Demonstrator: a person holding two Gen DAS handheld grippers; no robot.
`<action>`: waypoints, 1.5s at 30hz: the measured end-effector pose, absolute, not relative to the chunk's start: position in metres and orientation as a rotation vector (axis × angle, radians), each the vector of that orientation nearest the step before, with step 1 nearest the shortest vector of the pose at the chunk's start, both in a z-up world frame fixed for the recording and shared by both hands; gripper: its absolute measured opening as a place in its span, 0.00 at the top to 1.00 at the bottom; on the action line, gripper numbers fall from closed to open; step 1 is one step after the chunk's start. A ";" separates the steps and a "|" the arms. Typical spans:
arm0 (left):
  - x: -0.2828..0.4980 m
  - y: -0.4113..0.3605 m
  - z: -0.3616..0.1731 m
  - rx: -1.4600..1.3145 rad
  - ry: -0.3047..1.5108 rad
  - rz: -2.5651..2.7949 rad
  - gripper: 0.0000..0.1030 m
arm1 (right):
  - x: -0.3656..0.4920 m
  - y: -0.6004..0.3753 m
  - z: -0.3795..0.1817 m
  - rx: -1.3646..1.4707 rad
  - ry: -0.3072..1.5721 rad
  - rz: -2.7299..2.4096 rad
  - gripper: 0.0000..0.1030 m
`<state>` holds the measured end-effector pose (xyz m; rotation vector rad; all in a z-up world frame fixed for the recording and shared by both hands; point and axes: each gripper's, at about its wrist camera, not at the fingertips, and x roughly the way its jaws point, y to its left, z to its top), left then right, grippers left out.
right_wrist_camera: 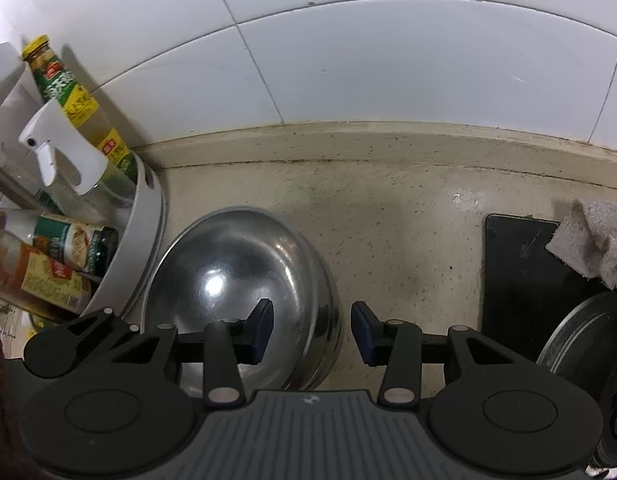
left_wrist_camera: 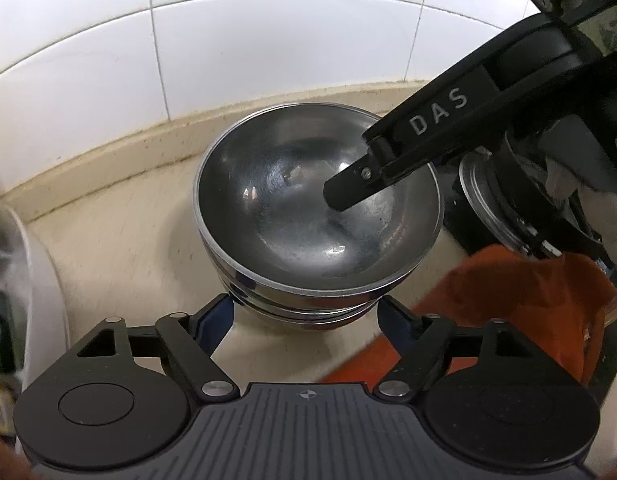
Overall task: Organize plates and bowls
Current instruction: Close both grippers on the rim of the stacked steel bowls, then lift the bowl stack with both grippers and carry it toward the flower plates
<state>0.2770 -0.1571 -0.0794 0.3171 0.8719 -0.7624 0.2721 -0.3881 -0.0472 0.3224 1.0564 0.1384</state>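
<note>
The left gripper (left_wrist_camera: 306, 316) is open, with one blue pad on each side of the stack of steel bowls (left_wrist_camera: 316, 204), low down by its base. The right gripper (right_wrist_camera: 312, 334) is open too and holds nothing. One of its fingers (left_wrist_camera: 350, 188) reaches down inside the top bowl and the other stays outside, past the rim. The bowls sit nested on the beige counter (right_wrist_camera: 396, 224), near the white tiled wall (left_wrist_camera: 228, 48). A white rack of sauce bottles (right_wrist_camera: 148, 216) stands close beside them. I think the bowls are already stacked. No plates show here, so those may be left to do
</note>
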 end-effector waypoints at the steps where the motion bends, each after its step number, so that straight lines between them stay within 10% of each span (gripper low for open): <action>1: 0.278 -0.159 -0.080 0.317 0.865 -0.767 0.17 | 0.275 -0.389 -0.049 0.326 1.056 0.135 0.62; 45: 0.318 -0.168 -0.137 0.417 0.687 -0.963 0.02 | 0.312 -0.412 -0.089 0.496 1.022 0.370 0.35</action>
